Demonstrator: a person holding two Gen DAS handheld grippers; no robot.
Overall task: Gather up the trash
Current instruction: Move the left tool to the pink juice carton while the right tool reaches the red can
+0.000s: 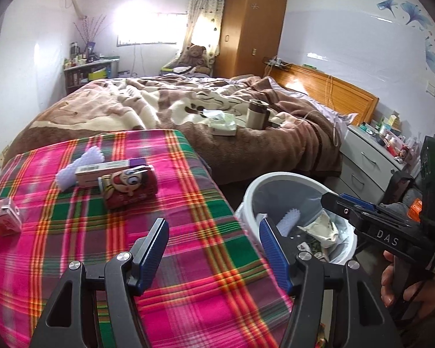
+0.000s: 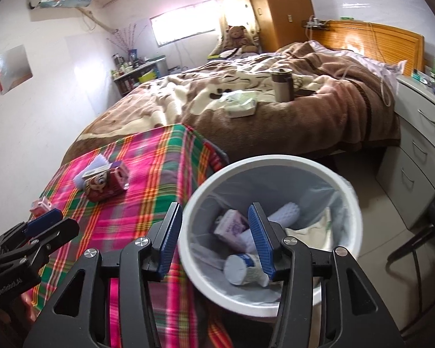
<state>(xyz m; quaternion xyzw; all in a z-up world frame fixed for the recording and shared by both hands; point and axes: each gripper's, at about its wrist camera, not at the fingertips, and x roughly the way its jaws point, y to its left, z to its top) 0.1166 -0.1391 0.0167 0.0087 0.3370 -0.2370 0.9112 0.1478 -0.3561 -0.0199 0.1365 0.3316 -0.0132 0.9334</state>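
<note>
The left gripper (image 1: 214,249) sits low in the left wrist view, over the near edge of the plaid cloth (image 1: 171,203), its fingers fairly wide with nothing between them. The right gripper (image 2: 214,237) hangs over the bin (image 2: 275,162) at lower centre of the right wrist view, fingers also apart and empty; in the left wrist view it enters from the right edge, held by a hand (image 1: 391,284).

The bin, lined with a grey bag, stands on the floor just right of the cloth. Inside lie a white bottle (image 2: 240,269), a small purple-printed box (image 2: 230,227), a white ribbed piece (image 2: 284,214) and crumpled paper (image 2: 313,232).

On the cloth, at left of the left wrist view, remain a red can (image 1: 127,187) on its side, touching a long box (image 1: 107,171), with a white ribbed sheet (image 1: 75,168) behind them and a small red carton (image 1: 4,216) near the left edge.

The bed (image 1: 246,150) fills the middle.
</note>
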